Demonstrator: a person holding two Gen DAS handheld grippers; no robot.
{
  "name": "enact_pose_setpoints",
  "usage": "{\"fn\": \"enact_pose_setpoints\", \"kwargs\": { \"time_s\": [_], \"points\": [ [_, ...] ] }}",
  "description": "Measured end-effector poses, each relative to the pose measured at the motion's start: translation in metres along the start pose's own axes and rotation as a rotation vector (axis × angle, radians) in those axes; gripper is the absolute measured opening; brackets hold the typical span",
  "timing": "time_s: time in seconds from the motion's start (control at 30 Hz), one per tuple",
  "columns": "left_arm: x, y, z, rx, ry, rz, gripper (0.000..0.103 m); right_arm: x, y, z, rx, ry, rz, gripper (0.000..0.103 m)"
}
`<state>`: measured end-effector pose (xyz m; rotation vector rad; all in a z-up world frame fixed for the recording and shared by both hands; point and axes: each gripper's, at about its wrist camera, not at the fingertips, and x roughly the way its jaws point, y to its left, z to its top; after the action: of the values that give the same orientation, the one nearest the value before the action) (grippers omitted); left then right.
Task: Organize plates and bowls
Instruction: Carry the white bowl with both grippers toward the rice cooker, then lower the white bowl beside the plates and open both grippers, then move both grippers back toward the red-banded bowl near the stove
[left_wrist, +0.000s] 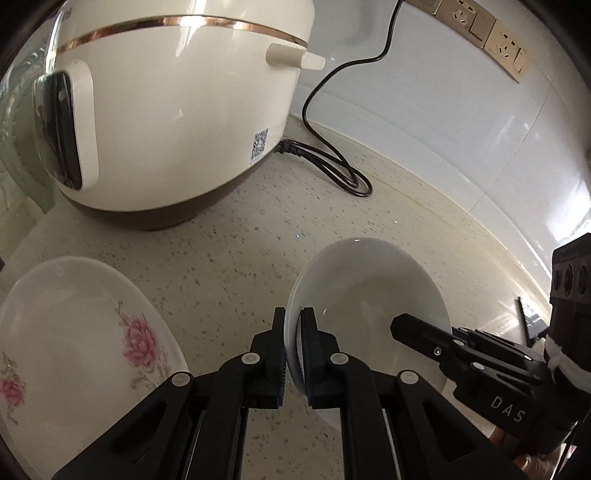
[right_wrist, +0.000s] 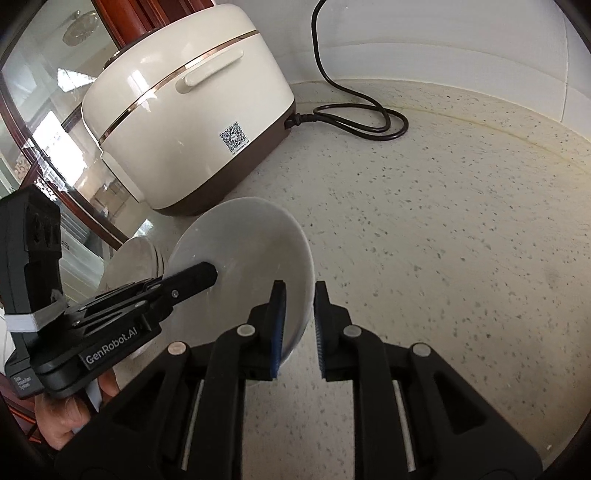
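A plain white bowl (left_wrist: 373, 295) is held tilted above the speckled counter. My left gripper (left_wrist: 293, 325) is shut on its left rim, one finger inside and one outside. The bowl also shows in the right wrist view (right_wrist: 251, 251). My right gripper (right_wrist: 300, 306) straddles the bowl's right rim with a visible gap at the outer finger, so it is open. A white plate with pink flowers (left_wrist: 85, 332) lies on the counter at the lower left of the left gripper. It shows behind the bowl in the right wrist view (right_wrist: 129, 266).
A cream rice cooker (left_wrist: 177, 107) stands at the back left, also in the right wrist view (right_wrist: 192, 110). Its black cord (left_wrist: 332, 166) loops on the counter by the white tiled wall. Wall sockets (left_wrist: 487, 37) sit high on the right. A glass cabinet (right_wrist: 44, 122) stands left.
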<state>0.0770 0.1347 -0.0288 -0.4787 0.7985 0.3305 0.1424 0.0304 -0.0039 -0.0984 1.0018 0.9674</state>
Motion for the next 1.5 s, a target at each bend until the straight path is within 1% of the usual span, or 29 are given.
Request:
{"fn": "enact_pose_setpoints", "kwargs": {
  "time_s": [0.17, 0.23, 0.3, 0.33, 0.37, 0.4, 0.43, 0.47, 0.53, 0.6, 0.63, 0.67, 0.7, 0.8, 1.03, 1.17, 1.4, 1.5],
  "points": [
    [0.010, -0.003, 0.006, 0.000, -0.010, 0.042, 0.012, 0.001, -0.004, 0.003, 0.010, -0.031, 0.002, 0.022],
    [0.010, -0.004, 0.006, 0.005, -0.021, 0.058, 0.014, 0.000, -0.004, 0.002, 0.004, -0.036, 0.000, 0.026],
    [0.011, -0.005, 0.007, 0.008, -0.034, 0.088, 0.017, 0.001, -0.005, 0.002, 0.007, -0.041, -0.003, 0.035],
    [0.011, -0.006, 0.007, 0.011, -0.039, 0.100, 0.020, 0.001, -0.005, 0.002, 0.010, -0.045, -0.003, 0.036],
    [0.011, -0.006, 0.007, 0.015, -0.049, 0.121, 0.027, 0.001, -0.007, 0.002, 0.016, -0.053, -0.002, 0.037],
    [0.011, -0.007, 0.007, 0.017, -0.060, 0.145, 0.032, -0.001, -0.008, 0.002, 0.023, -0.062, -0.005, 0.040],
    [0.011, -0.007, 0.007, 0.020, -0.074, 0.164, 0.041, -0.001, -0.009, 0.002, 0.027, -0.069, -0.007, 0.042],
    [0.010, -0.008, 0.007, 0.024, -0.103, 0.188, 0.049, -0.003, -0.010, 0.003, 0.030, -0.081, -0.011, 0.046],
    [0.006, -0.009, 0.006, 0.029, -0.144, 0.207, 0.052, -0.008, -0.013, 0.003, 0.039, -0.111, -0.025, 0.051],
    [0.002, -0.010, 0.007, 0.042, -0.181, 0.221, 0.054, -0.014, -0.013, 0.003, 0.040, -0.141, -0.044, 0.060],
    [0.001, -0.011, 0.008, 0.049, -0.196, 0.229, 0.056, -0.018, -0.013, 0.003, 0.038, -0.164, -0.061, 0.062],
    [-0.001, -0.012, 0.007, 0.056, -0.213, 0.238, 0.059, -0.020, -0.012, 0.004, 0.035, -0.180, -0.073, 0.067],
    [-0.002, -0.013, 0.007, 0.060, -0.227, 0.244, 0.059, -0.023, -0.011, 0.004, 0.032, -0.199, -0.091, 0.071],
    [-0.005, -0.014, 0.005, 0.076, -0.246, 0.249, 0.060, -0.030, -0.006, 0.004, 0.002, -0.251, -0.152, 0.075],
    [-0.008, -0.019, 0.004, 0.100, -0.263, 0.249, 0.060, -0.036, 0.001, 0.004, -0.048, -0.319, -0.256, 0.078],
    [-0.009, -0.021, 0.003, 0.109, -0.272, 0.252, 0.060, -0.043, 0.001, 0.002, -0.057, -0.365, -0.289, 0.078],
    [-0.014, -0.029, 0.002, 0.145, -0.314, 0.248, 0.060, -0.071, 0.004, -0.005, -0.082, -0.516, -0.411, 0.083],
    [-0.017, -0.033, 0.001, 0.161, -0.333, 0.239, 0.061, -0.084, 0.007, -0.008, -0.087, -0.581, -0.443, 0.085]
  ]
}}
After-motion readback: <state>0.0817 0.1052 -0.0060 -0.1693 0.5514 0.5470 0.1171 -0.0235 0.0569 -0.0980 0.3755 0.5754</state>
